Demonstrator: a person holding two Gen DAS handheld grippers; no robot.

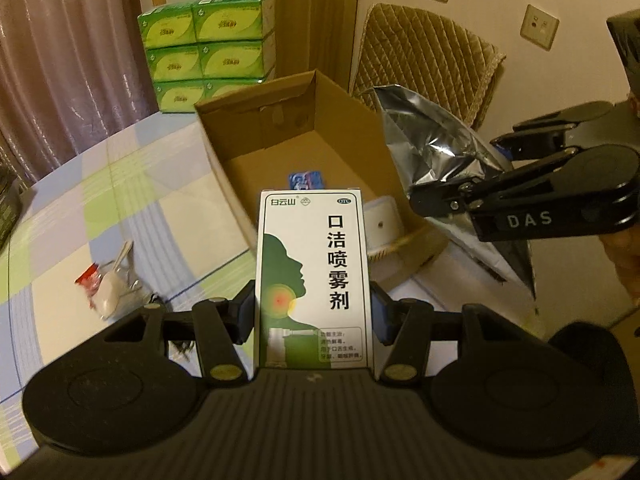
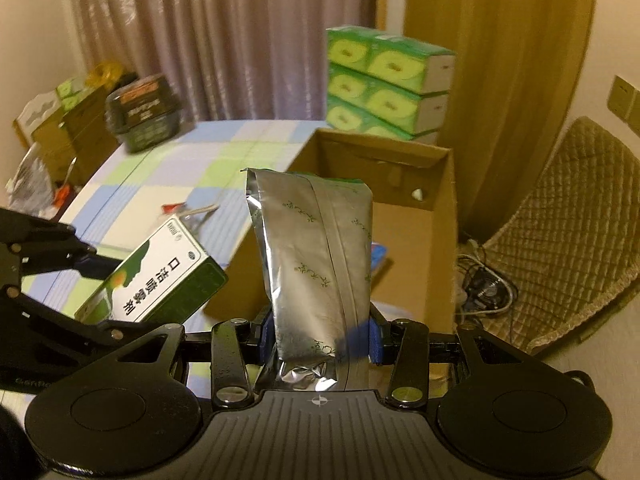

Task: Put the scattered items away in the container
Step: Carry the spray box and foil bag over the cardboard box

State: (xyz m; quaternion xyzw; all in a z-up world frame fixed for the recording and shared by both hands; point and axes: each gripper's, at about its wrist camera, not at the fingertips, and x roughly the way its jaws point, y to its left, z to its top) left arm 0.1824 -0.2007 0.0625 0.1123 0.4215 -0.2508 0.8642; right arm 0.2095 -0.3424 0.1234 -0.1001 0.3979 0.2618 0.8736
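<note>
Near the worktop's left edge lie a few small loose items (image 1: 110,284). The left tongs (image 1: 314,308) are clamped on an upright white-and-green box (image 1: 314,276), held just short of the open carton (image 1: 288,128) at the worktop's far right corner. The right tongs (image 2: 320,330) grip a silver foil pouch (image 2: 316,248) at the carton's near rim.

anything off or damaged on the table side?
Only leftovers: a small clutter of a red wrapper and white bits lies loose on the checked tablecloth, outside the cardboard box. Nothing looks spilled or damaged.
</note>
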